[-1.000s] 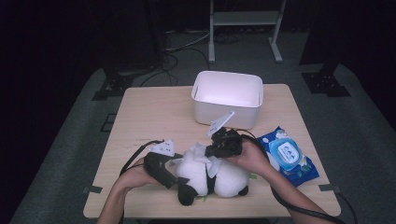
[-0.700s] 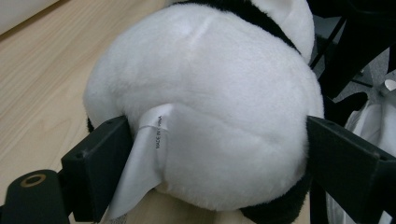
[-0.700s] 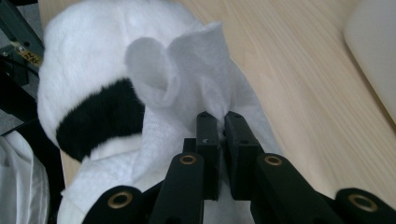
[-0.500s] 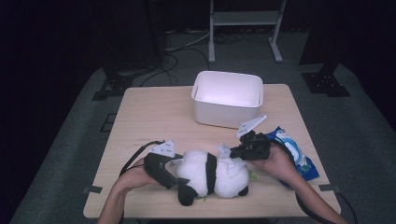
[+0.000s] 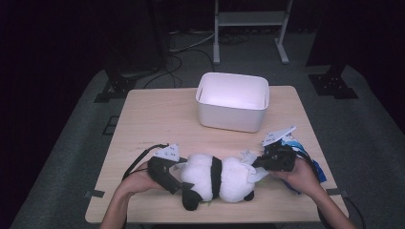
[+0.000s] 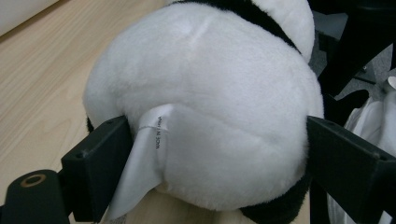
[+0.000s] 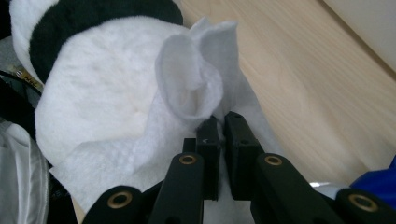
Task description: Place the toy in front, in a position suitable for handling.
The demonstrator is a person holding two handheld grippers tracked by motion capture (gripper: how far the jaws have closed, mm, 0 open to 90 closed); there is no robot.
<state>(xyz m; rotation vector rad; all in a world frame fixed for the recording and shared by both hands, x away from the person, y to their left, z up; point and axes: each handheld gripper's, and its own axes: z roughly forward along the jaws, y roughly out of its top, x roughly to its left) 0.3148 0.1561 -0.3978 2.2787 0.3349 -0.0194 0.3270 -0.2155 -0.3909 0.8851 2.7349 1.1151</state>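
The plush panda point(image 5: 217, 179) lay near the table's point(image 5: 157, 119) front edge, clamped by the left gripper's point(image 5: 165, 172) jaws; the right gripper point(image 5: 258, 163) pinched a white wipe point(image 7: 196, 93) against it.

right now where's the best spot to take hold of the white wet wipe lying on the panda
Grip the crumpled white wet wipe at its bunched base, where the right gripper already pinches it, coming from the table's right end. There the folds stand up off the black-and-white plush panda, so the jaws catch cloth, probably not fur.
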